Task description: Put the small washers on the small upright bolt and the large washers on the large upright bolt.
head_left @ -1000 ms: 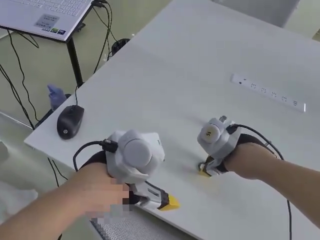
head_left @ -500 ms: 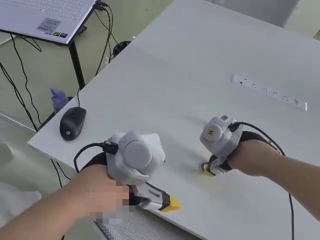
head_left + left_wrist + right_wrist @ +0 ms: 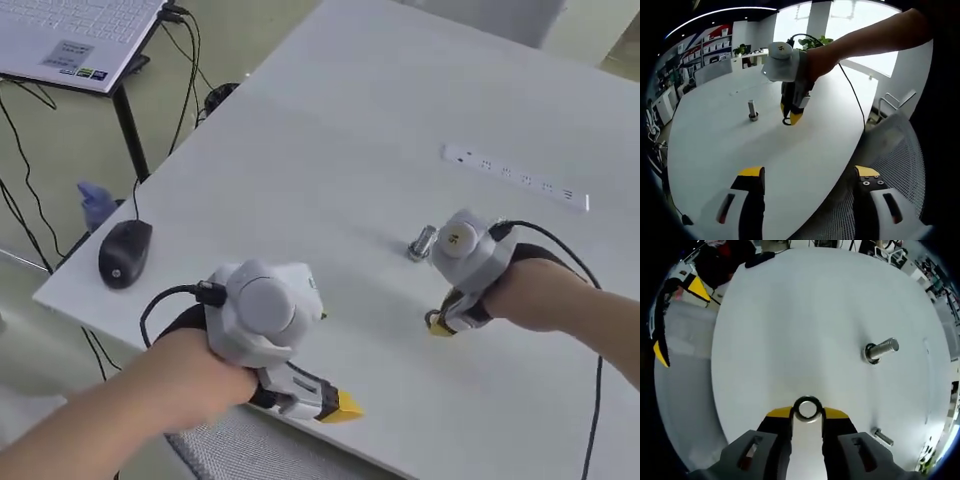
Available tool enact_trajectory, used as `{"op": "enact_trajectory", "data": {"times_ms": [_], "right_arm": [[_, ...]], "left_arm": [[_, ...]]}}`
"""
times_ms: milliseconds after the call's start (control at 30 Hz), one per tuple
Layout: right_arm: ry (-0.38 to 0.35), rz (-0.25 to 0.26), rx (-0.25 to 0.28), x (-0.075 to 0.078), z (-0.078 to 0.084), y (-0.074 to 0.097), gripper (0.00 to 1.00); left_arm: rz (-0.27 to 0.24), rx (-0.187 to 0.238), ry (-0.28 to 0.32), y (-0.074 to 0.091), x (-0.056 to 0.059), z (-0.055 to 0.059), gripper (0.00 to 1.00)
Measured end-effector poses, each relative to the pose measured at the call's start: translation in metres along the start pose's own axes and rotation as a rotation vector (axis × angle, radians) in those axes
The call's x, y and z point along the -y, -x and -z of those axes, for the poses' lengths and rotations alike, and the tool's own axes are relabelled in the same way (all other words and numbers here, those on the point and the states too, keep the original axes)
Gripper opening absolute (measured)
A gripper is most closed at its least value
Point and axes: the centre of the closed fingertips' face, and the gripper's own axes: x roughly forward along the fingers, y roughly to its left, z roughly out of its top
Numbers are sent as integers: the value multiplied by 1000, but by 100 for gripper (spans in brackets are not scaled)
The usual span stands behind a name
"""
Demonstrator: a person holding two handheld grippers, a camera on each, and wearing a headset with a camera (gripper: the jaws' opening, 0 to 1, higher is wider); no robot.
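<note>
Steel washer (image 3: 796, 409) in right gripper (image 3: 807, 413), bolt (image 3: 881, 349) nearby

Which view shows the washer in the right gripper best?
The right gripper view: the washer sits face-on between the right gripper's jaw tips, hole visible. The left gripper view shows a small dark ring; the head view barely shows it.
</note>
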Motion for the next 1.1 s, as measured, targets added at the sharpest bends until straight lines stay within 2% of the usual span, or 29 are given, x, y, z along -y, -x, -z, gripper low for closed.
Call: {"op": "enact_trajectory", "data": {"times_ms": [133,233,333,467,700,867,1100], "right_arm": [[-9,2,-5,7,7,9,22],[-18,3,-1,10,8,13,22],[-23,11,7,10,7,19,22],[-17,16,7,13,2,28,22],[0,30,9,25,-8,42,22],[10,36,5,36,-13,47,22],[-5,35,21,52,-24,51,22]], "left_arm": [[-13,7,-3,-3,-6,-2,76],[-45,14,0,-4,-13,-3,83],[-63,39,-3,-5,-19,-8,88],[-75,35,1,-6,-25,-5,90],[-79,59,10,-10,-27,-7,99],[-70,79,25,-12,-27,-9,99],[-66,110,17,-16,-31,-13,100]]}}
